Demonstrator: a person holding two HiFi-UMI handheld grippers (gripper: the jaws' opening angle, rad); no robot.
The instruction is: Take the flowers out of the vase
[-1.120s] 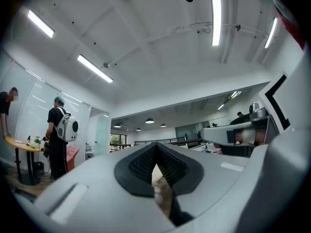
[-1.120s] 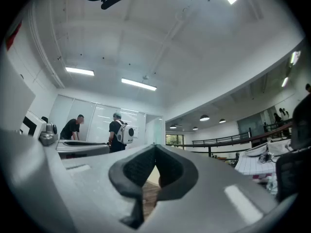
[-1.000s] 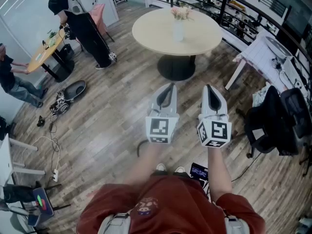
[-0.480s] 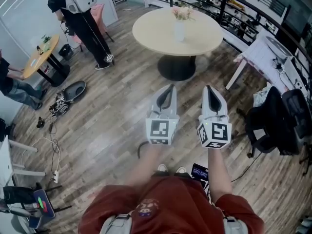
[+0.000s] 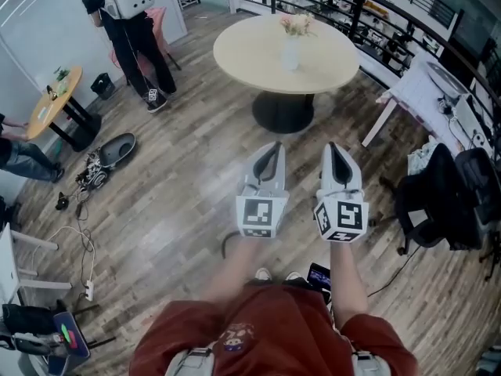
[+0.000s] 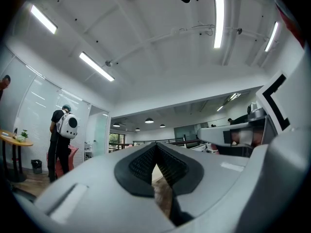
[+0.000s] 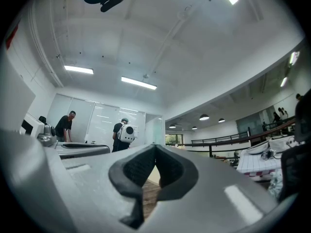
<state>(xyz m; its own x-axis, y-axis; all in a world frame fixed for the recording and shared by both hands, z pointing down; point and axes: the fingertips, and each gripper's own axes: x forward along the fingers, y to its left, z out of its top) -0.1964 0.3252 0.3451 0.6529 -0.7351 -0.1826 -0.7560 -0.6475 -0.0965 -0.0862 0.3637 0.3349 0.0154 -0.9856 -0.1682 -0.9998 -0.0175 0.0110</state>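
Markers: black-and-white square codes on both gripper cubes.
Flowers (image 5: 296, 24): pink, upright in the white vase (image 5: 290, 53), centre of the round table (image 5: 235, 49).
Left gripper (image 5: 269, 147): jaws together, empty, well short of the table.
Right gripper (image 5: 335, 148): likewise.
Change: person with backpack (image 5: 129, 6) has stepped farther from the table.

Pale pink flowers (image 5: 297, 24) are standing upright in a slim white vase (image 5: 290, 53), their blooms bunching just above its mouth. The vase is sitting upright near the middle of a round beige table (image 5: 243, 53).
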